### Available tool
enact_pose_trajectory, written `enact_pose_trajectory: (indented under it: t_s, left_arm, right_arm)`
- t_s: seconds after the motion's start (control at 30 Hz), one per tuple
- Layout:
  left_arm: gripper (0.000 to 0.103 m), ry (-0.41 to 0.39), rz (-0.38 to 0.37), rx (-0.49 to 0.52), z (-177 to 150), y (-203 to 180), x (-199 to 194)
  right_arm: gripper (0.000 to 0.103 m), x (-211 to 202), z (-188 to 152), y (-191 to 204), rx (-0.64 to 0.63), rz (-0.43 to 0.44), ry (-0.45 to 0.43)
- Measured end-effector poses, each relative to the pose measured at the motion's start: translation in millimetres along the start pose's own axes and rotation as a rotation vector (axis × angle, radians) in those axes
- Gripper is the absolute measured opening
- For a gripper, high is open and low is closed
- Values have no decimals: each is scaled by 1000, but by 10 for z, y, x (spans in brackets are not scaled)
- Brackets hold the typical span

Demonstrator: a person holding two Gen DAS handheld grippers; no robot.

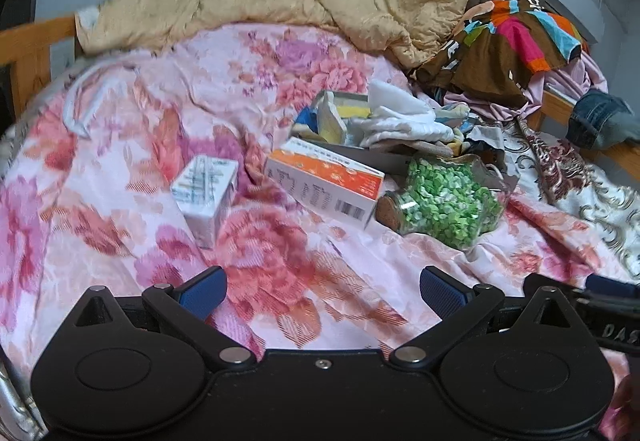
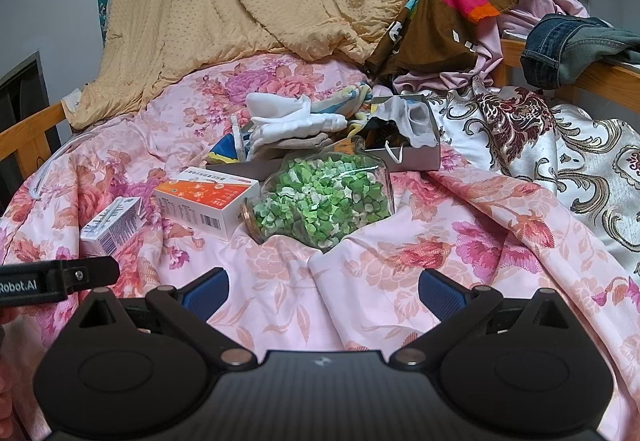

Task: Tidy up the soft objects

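Both grippers are hovering low over the near edge of the bed, side by side and pointing toward its far end. The left gripper is standing with its jaws spread wide and nothing between them; the right gripper is doing the same, equally empty. The soft things to sort are lying ahead of both tools, past the middle of the bed: a heap of white cloths and other small fabric pieces is spilling over an open grey box, well apart from either tool. In between, a jar of green paper stars is lying on its side with its cork mouth pointing toward the bed's left edge, touching an orange-and-white carton; a smaller white carton is resting farther left. The heap is sitting almost straight ahead of the right gripper and off to the right of the left one, so the right looks nearer, though any reach is having to pass over the jar. What the box is holding beneath the cloths is hidden, and the individual pieces are hard to tell apart.
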State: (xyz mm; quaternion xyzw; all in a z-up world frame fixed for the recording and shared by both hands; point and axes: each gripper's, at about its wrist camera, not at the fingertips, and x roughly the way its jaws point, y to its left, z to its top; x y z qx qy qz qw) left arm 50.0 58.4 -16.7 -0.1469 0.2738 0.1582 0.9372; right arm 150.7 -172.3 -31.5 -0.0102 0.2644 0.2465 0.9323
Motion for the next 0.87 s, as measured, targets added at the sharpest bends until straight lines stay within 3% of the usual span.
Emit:
enact_pose_trajectory:
  t_s: [0.33, 0.87]
  left_arm:
    - [102, 47, 17, -75, 27, 83, 13]
    - [102, 63, 18, -67, 44, 71, 40]
  right_arm:
    - [103, 4, 5, 0, -1, 0, 0]
    - [103, 3, 1, 20, -8, 2, 2]
